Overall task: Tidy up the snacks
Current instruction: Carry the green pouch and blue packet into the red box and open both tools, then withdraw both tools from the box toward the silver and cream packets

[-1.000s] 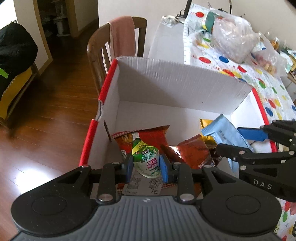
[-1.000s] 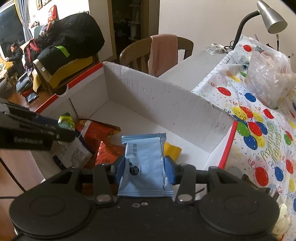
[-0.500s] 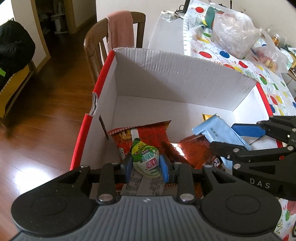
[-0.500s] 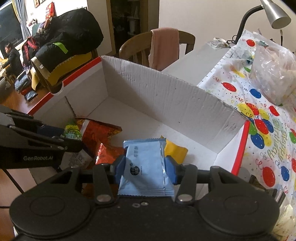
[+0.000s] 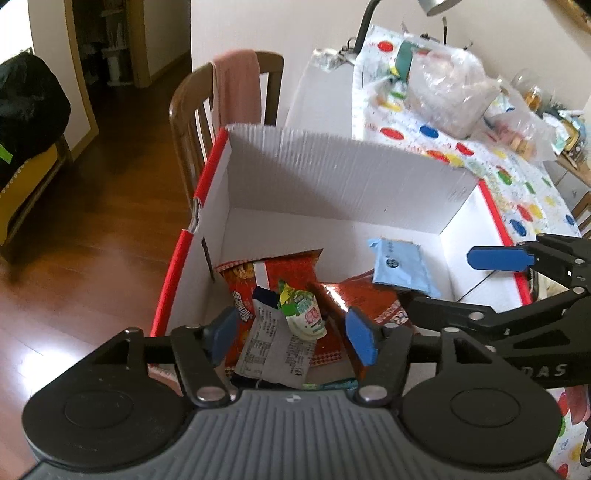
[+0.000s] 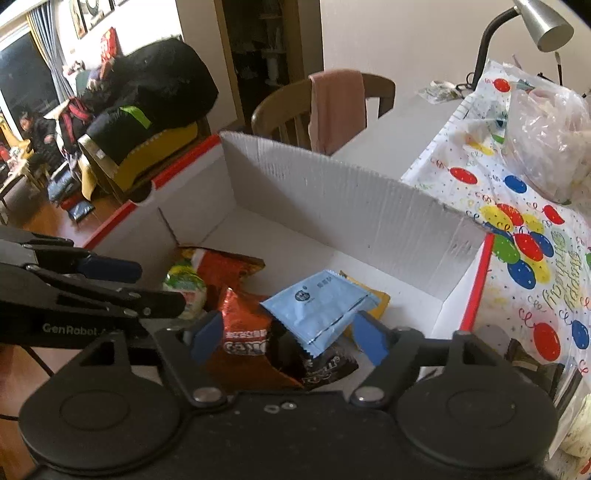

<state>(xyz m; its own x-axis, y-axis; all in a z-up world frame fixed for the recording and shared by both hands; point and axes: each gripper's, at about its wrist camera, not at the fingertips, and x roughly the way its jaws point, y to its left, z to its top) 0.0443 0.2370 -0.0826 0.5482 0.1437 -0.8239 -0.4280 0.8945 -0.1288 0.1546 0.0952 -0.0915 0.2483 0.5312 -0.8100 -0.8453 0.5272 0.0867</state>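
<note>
A white cardboard box [image 5: 343, 184] with red edges holds the snacks; it also shows in the right wrist view [image 6: 332, 195]. My left gripper [image 5: 291, 334] is open over the box. A green-and-white snack packet [image 5: 301, 314] lies loose between its fingers on red snack bags [image 5: 280, 273]. My right gripper [image 6: 290, 338] is open above the box. A light blue packet [image 6: 319, 308] lies tilted on red bags [image 6: 243, 328] and a yellow packet [image 6: 376, 301]. The blue packet also shows in the left wrist view [image 5: 399, 267], beside my right gripper [image 5: 496, 277].
A wooden chair [image 5: 207, 110] with a pink cloth [image 5: 236, 88] stands behind the box. The table has a balloon-print cloth [image 6: 524, 236], a clear plastic bag [image 6: 546, 136] and a desk lamp [image 6: 539, 26]. Wood floor [image 5: 92, 221] lies to the left.
Both grippers have opened. The green-and-white packet and the light blue packet have dropped out of the fingers onto the bags in the box.
</note>
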